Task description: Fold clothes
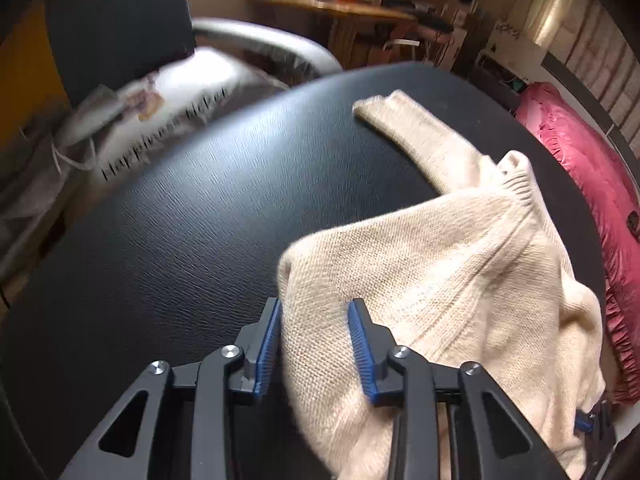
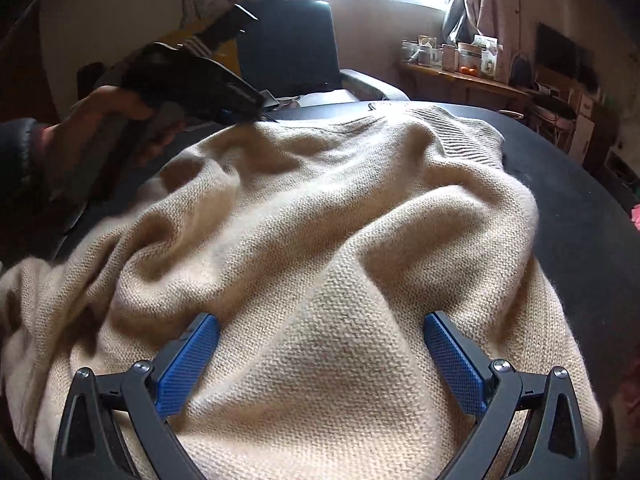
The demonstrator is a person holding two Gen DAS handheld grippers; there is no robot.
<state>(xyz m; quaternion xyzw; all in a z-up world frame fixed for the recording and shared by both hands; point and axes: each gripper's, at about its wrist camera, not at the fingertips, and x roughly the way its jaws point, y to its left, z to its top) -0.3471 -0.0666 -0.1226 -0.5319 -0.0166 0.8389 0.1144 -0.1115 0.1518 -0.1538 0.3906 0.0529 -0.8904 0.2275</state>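
A cream knit sweater (image 1: pixel 460 248) lies crumpled on the black leather-textured table (image 1: pixel 180 220). One sleeve (image 1: pixel 404 128) stretches toward the far edge. My left gripper (image 1: pixel 314 308) is closed on a fold of the sweater's edge, knit bunched between its blue pads. In the right wrist view the sweater (image 2: pixel 320 220) fills the frame. My right gripper (image 2: pixel 320 324) is wide open, its blue pads resting on the knit body. The left gripper (image 2: pixel 192 80) and the hand holding it show at the sweater's far left edge.
A black chair (image 1: pixel 120 20) with a white printed cushion (image 1: pixel 168 112) stands beyond the table's far left. A red quilted item (image 1: pixel 580 160) lies off the right edge. A wooden shelf (image 2: pixel 472 76) with jars stands at the back.
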